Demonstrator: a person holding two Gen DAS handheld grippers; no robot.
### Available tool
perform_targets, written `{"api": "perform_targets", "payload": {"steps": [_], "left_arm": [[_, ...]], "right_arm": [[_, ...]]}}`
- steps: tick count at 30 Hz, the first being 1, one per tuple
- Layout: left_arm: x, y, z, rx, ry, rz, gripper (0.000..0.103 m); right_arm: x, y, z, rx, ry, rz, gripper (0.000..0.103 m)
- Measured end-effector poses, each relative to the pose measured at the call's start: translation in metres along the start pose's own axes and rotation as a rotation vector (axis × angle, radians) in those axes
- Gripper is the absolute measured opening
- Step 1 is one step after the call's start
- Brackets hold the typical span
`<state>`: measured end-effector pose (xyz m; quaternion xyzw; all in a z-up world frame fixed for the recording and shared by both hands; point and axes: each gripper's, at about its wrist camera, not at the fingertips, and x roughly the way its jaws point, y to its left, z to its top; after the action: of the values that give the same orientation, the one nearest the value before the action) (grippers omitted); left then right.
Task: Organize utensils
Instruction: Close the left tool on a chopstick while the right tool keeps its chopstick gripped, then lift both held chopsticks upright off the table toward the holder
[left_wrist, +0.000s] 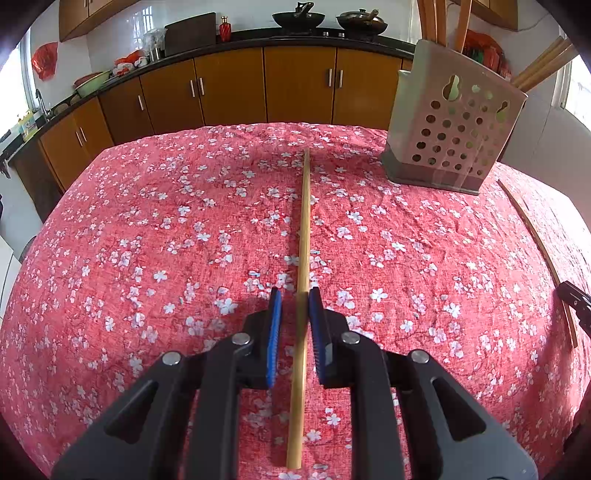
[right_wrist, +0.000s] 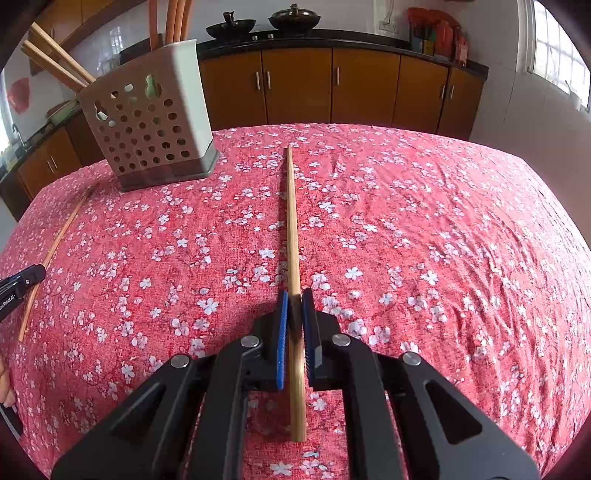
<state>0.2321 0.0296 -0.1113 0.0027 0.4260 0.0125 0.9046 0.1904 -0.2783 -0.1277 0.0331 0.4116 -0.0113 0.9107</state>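
Observation:
A wooden chopstick (left_wrist: 304, 229) lies on the red floral tablecloth (left_wrist: 147, 229), running between the blue pads of my left gripper (left_wrist: 295, 295); the jaws stand apart around it, the right pad close to it. My right gripper (right_wrist: 294, 295) is shut on a second chopstick (right_wrist: 293, 229), which points away along the cloth. A perforated beige utensil holder (left_wrist: 452, 125) with several chopsticks in it stands at the back right in the left wrist view and at the back left in the right wrist view (right_wrist: 147, 125).
The right gripper's chopstick (left_wrist: 535, 243) and finger (left_wrist: 574, 299) show at the left view's right edge. The left gripper's chopstick (right_wrist: 55, 251) and finger (right_wrist: 22, 280) show at the right view's left edge. Brown kitchen cabinets (left_wrist: 258, 85) stand behind the table.

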Motion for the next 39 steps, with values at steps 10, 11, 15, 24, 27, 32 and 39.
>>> {"api": "perform_targets", "payload": {"steps": [10,11,15,24,27,32,39], "left_arm": [[-0.001,0.001,0.0,-0.002,0.001,-0.002,0.017],[-0.001,0.001,0.0,-0.002,0.001,-0.003,0.017],[0.0,0.001,0.0,-0.002,0.002,-0.002,0.017],[-0.001,0.001,0.0,-0.004,0.002,-0.005,0.017],[-0.003,0.0,-0.003,0.012,0.003,0.004,0.017],[-0.011,0.0,-0.011,0.022,0.004,0.007,0.017],[-0.019,0.001,-0.015,0.048,0.012,-0.002,0.008]], "right_arm": [[0.0,0.0,0.0,0.001,0.0,0.001,0.009],[0.0,0.0,0.0,0.001,0.0,0.001,0.009],[0.0,0.0,0.0,0.001,0.0,0.001,0.009],[-0.002,0.0,-0.001,0.004,0.002,0.004,0.009],[-0.005,-0.001,-0.004,0.009,0.003,0.017,0.009],[-0.006,-0.001,-0.004,0.013,0.004,0.023,0.009],[-0.011,-0.004,-0.003,0.001,0.003,0.021,0.008]]}}
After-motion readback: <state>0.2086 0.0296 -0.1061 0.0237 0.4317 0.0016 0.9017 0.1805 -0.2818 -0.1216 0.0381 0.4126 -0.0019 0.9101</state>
